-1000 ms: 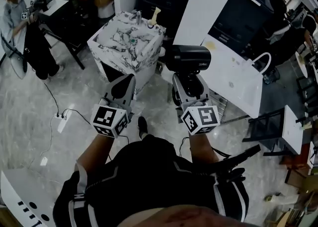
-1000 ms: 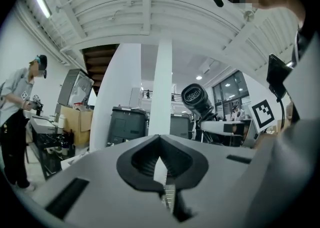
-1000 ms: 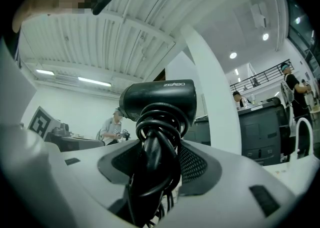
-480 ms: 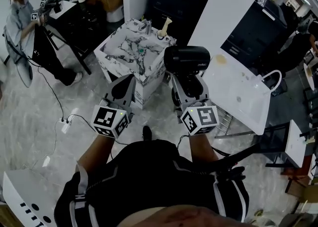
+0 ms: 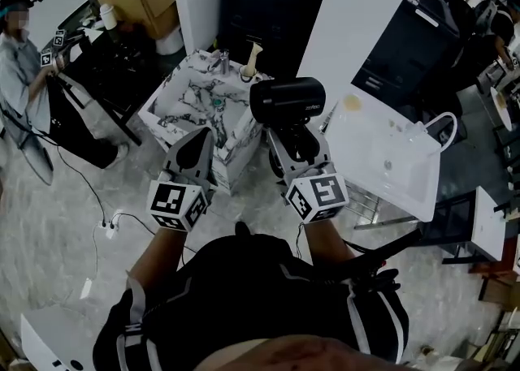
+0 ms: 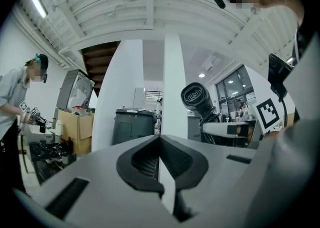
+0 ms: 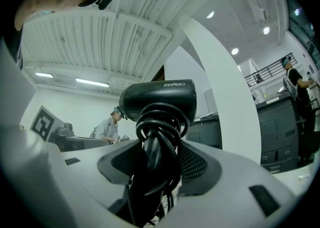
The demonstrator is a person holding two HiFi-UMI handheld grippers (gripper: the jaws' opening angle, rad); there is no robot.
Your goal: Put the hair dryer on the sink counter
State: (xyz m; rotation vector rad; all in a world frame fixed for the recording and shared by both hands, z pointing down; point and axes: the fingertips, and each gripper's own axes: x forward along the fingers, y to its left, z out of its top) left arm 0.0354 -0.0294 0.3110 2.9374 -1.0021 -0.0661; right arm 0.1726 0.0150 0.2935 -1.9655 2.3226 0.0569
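We hold the hair dryer (image 5: 287,101) in our right claw (image 5: 292,135). Its pads are clamped on the handle, which has the black cord coiled around it, and the barrel sits crosswise above the claw tips. In the right gripper view the white lettering on the barrel seems to read "ZEABO", though we cannot be sure of every letter; the head view shows the same small white print on the barrel's side, too small to read. Our left claw (image 5: 198,140) is pressed shut with nothing between its pads, as the left gripper view shows plainly. Each claw carries a cube with black-and-white square markers, one on the left (image 5: 177,204) and one on the right (image 5: 317,196). The dryer hangs in the air, not resting on anything, just beside the near right corner of the marble-patterned sink surface (image 5: 183,114), which has a faucet (image 5: 223,59) at its far edge. Another person (image 5: 20,61) stands at a dark desk well to the left.
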